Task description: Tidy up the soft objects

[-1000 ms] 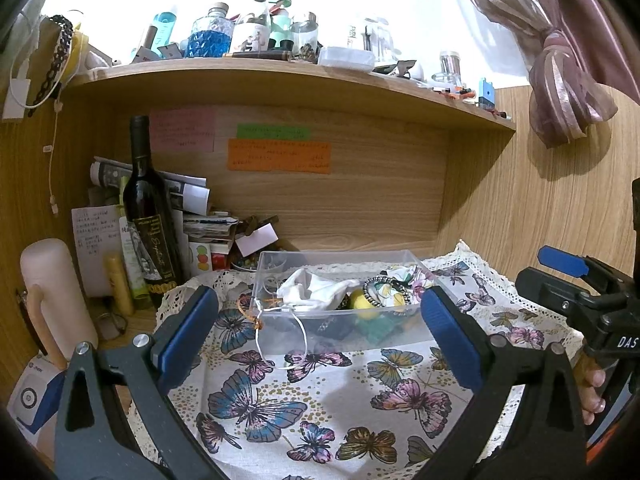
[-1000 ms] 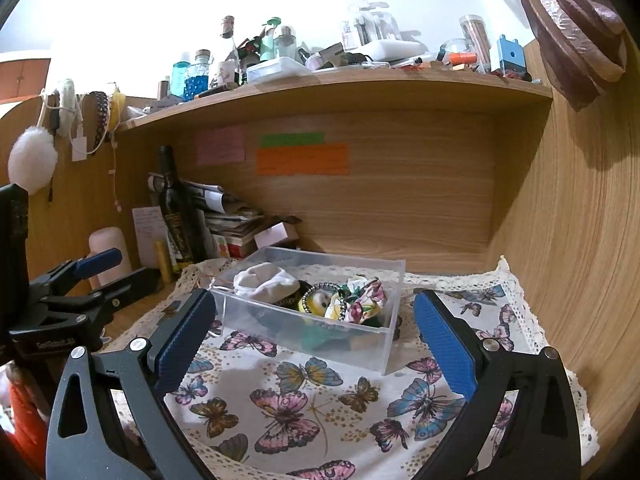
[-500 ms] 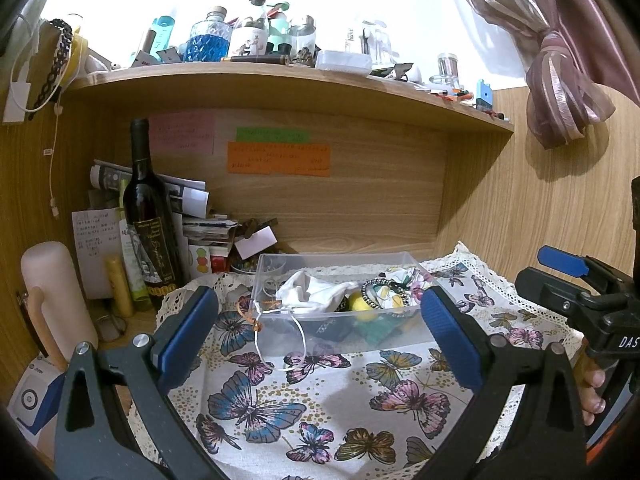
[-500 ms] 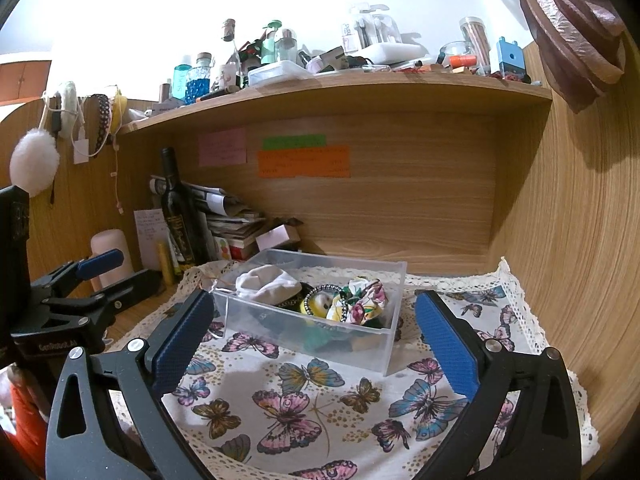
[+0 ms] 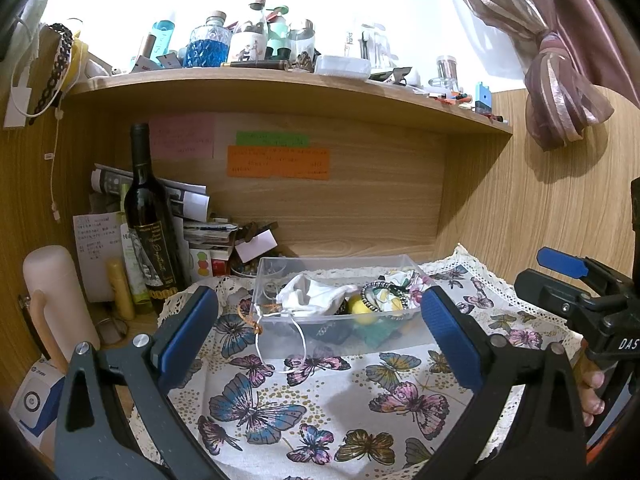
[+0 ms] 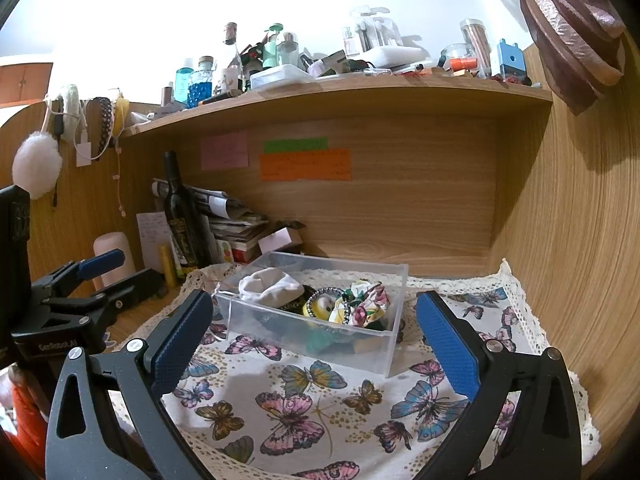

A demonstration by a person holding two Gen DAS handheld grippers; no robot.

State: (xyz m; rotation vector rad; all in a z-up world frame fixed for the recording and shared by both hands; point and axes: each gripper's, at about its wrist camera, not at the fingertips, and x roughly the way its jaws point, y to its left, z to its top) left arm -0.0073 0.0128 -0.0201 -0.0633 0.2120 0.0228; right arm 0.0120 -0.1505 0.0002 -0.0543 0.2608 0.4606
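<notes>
The clear plastic bin [image 5: 340,304] sits on the butterfly-print cloth [image 5: 280,396] at the rear of the desk alcove. Inside lie a white fabric pouch [image 5: 310,300], a yellow plush toy [image 6: 320,306] and a floral scrunchie [image 6: 368,304]. The left gripper [image 5: 320,332] and right gripper [image 6: 312,340] hover before it, both spread wide and empty.

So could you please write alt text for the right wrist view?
A clear plastic bin holding a white cloth and a floral scrunchie sits on a butterfly-print cloth, framed by the open, empty right gripper. The left gripper shows at left.
</notes>
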